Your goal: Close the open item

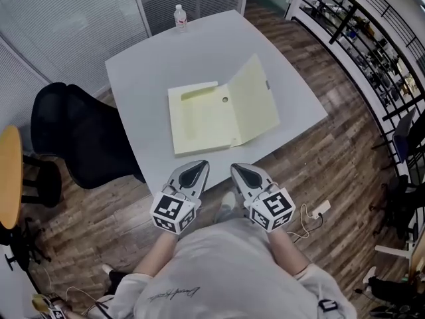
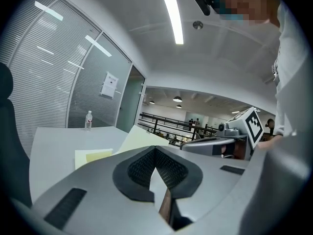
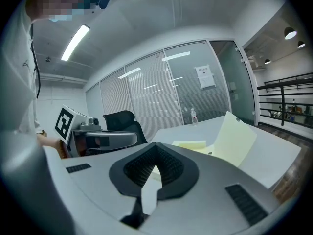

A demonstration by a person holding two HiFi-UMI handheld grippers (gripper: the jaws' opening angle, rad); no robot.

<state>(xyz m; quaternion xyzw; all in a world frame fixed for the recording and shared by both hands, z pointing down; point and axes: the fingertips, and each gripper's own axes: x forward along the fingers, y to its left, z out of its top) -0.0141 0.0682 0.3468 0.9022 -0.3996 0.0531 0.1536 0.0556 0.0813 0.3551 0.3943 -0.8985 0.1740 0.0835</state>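
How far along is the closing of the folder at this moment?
Nothing looks done: the pale yellow folder lies open on the white table, its cover tilted up on the right. Nothing is in hand: the left gripper and right gripper hover at the near table edge, jaws together, empty, short of the folder. Left to do: reach the cover and fold it down over the base.

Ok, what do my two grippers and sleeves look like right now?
The left gripper and right gripper both have smooth light-grey shells that taper to a point, lined inside with black ribbed pads. Each carries a white cube printed with black square markers. No cables show on them. The person wears a pale short-sleeved T-shirt.
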